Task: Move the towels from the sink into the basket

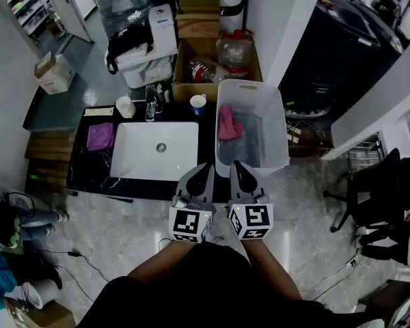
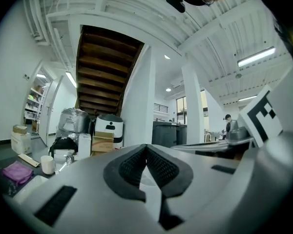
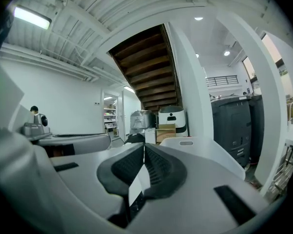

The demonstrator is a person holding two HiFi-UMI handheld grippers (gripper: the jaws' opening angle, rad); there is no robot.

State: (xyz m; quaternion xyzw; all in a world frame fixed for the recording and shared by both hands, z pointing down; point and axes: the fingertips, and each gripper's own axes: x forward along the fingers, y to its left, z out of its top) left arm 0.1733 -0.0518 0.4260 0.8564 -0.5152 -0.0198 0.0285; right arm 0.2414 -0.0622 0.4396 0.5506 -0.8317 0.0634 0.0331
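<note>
You have no readable text anywhere in these views. The cubes on your left gripper (image 1: 206, 168) and right gripper (image 1: 236, 165) bear only black-and-white square markers, and any print on the cardboard box (image 1: 198, 24) is too small to read.

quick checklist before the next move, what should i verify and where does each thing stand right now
1. Left tool empty: ok, jaws together with nothing between them.
2. Right tool empty: ok, jaws together with nothing between them.
3. Sink free of towels: ok, only the drain shows in the white basin.
4. Pink towel in the basket: ok.
5. Purple towel in the basket: not ok, it lies on the counter left of the sink.
6. Tools ready to grab it: not ok, both are shut and held at the counter's near edge.
</note>
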